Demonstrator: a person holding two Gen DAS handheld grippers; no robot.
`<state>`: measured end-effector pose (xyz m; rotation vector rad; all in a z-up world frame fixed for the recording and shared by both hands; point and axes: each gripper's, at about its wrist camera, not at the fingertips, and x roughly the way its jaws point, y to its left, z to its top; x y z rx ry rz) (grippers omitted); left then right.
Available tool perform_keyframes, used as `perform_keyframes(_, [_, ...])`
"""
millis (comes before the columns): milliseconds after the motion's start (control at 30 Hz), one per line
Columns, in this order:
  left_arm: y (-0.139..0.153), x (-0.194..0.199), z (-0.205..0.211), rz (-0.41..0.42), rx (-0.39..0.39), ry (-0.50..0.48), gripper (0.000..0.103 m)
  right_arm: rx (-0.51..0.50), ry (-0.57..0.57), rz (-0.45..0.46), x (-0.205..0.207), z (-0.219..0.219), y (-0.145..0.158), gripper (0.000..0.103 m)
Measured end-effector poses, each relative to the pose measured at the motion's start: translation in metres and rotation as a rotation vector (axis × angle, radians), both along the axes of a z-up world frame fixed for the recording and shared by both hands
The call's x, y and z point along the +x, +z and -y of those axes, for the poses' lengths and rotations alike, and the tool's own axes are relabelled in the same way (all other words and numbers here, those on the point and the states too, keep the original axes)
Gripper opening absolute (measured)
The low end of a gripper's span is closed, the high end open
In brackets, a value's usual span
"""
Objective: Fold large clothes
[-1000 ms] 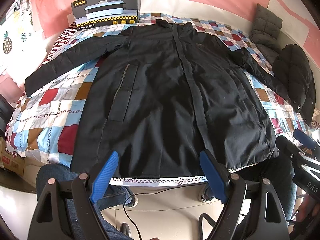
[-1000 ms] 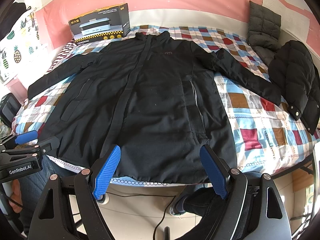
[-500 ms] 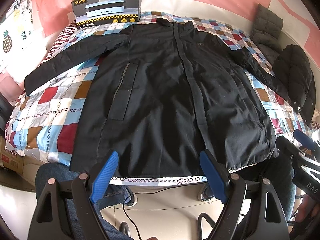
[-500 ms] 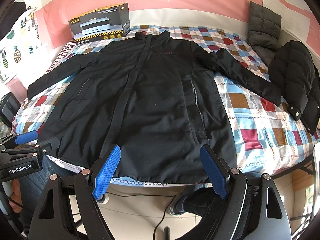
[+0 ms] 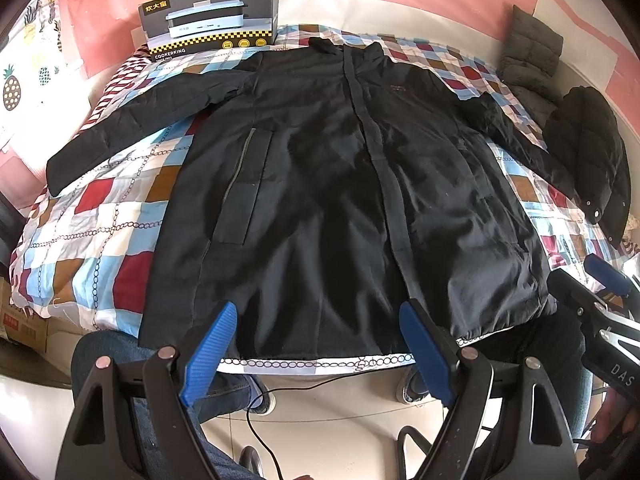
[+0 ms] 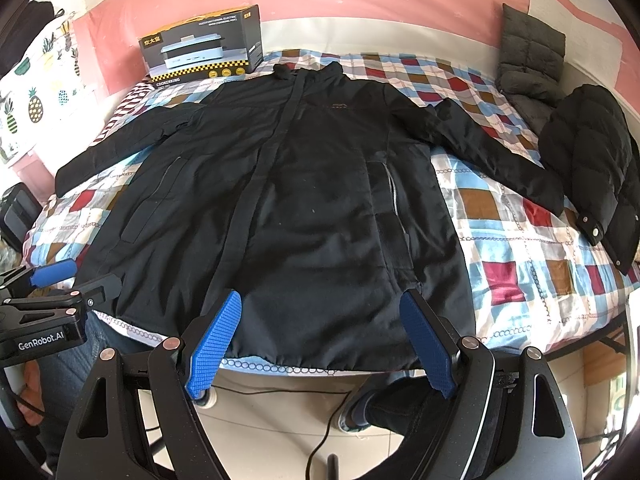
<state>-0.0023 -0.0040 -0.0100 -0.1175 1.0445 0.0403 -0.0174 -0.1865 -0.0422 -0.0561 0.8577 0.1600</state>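
Two grippers: we hold the left gripper (image 5: 318, 322) and the right gripper (image 6: 326, 312) side by side over the near edge of the bed, both short of the coat's hem.
Left jaws: we see them spread wide, blue pads (image 5: 208, 356) apart, nothing between them.
Right jaws: likewise spread wide and holding nothing, blue pads (image 6: 214, 338) apart.
Coat: the long black coat (image 5: 332, 200) lies flat and front-up on the checked bedspread (image 5: 100, 216), collar toward the far wall, hem at the near edge.
Sleeves: both are stretched outward; the left sleeve (image 5: 132, 124) runs toward the left bed edge, the right sleeve (image 6: 492, 152) ends just beside the black puffer jacket (image 6: 592, 164).
Other clothes: a grey quilted garment (image 6: 528, 60) leans against the far right wall.
Box: a cooking-pot carton (image 5: 212, 16) stands at the head of the bed, just beyond the collar.
Floor: a black cable (image 5: 276, 396) trails below the bed edge, between our shoes.
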Motion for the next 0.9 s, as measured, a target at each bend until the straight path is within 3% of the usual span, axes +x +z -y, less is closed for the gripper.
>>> perform_keyframes(400, [0.001, 0.017, -0.015, 0.024, 0.011, 0.023, 0.085, -0.015, 0.020, 0.012, 0.016, -0.009, 0.001, 0.082])
perform_keyframes(900, [-0.011, 0.074, -0.101, 0.062, 0.006, 0.188, 0.085, 0.007, 0.109, 0.048, 0.086, -0.034, 0.003, 0.082])
